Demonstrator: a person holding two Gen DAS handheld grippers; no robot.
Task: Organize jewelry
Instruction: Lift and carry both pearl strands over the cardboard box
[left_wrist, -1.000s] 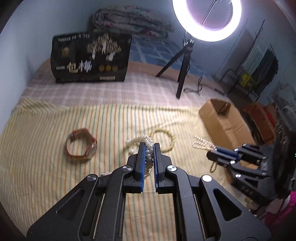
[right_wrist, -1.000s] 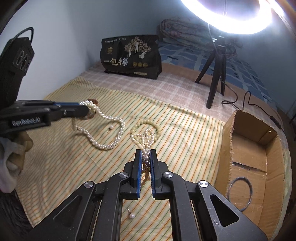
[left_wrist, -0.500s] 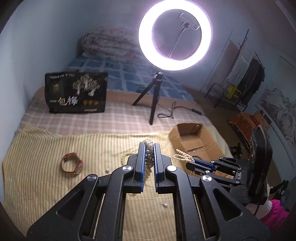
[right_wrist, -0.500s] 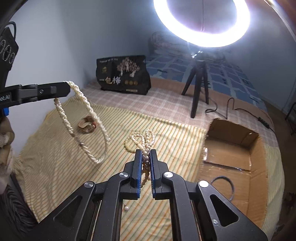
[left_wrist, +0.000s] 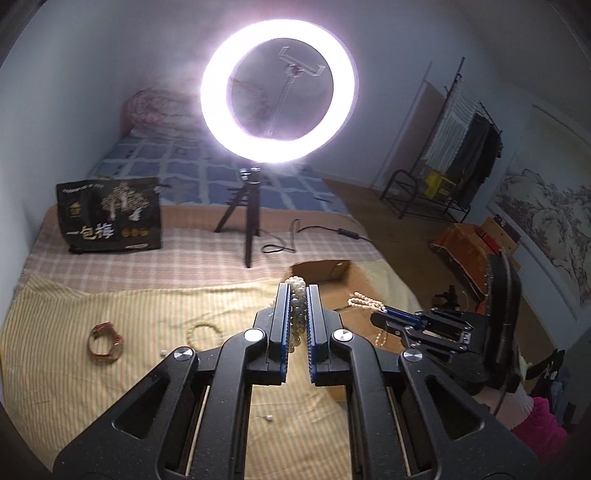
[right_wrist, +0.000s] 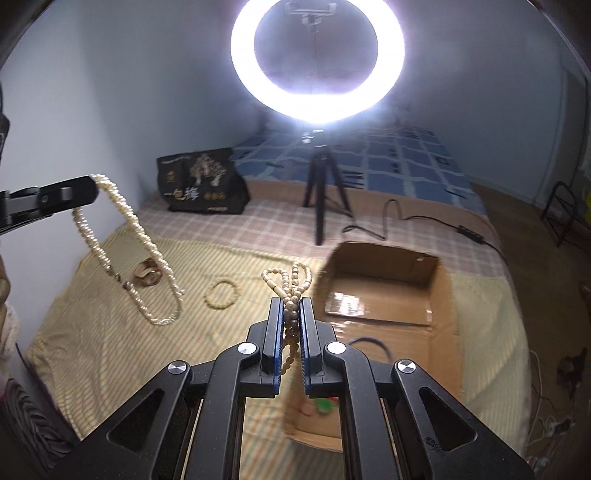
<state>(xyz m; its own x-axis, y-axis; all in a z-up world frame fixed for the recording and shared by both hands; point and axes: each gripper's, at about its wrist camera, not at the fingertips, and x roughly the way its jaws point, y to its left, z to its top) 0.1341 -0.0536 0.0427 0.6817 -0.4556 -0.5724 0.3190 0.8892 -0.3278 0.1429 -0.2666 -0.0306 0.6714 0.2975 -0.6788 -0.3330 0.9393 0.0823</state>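
A: What is the left gripper (left_wrist: 296, 291) holding?

B: Its jaws are pinched on a white pearl necklace (right_wrist: 129, 236). In the right wrist view the strand hangs from the tips in a long loop, clear of the yellow striped cloth (right_wrist: 110, 332) below it.

A: And the right gripper (right_wrist: 291, 301)?

B: Pressed together on a beige bead string (right_wrist: 290, 280). Several loops of it stick out past the tips, and one end trails down between the blue pads (right_wrist: 277, 332) towards the camera. In the left wrist view that bunch of beads sits on top of the right gripper's tips.

A: Where is the cardboard box (right_wrist: 439, 295)?

B: Open, on the bed just to the right of the striped cloth. The right gripper is held above its left edge, and a dark ring (right_wrist: 373, 341) lies on its floor.

A: Anything left on the cloth?

B: A small beige bead bracelet (right_wrist: 221, 293) lies flat near the middle. A brown strap watch (left_wrist: 105, 341) lies well to the left of it. A single loose pearl (left_wrist: 269, 418) lies nearer the camera.

A: Background?

B: A lit ring light (left_wrist: 279, 90) on a tripod, and a black printed bag (left_wrist: 110, 214) standing on the checked blanket.
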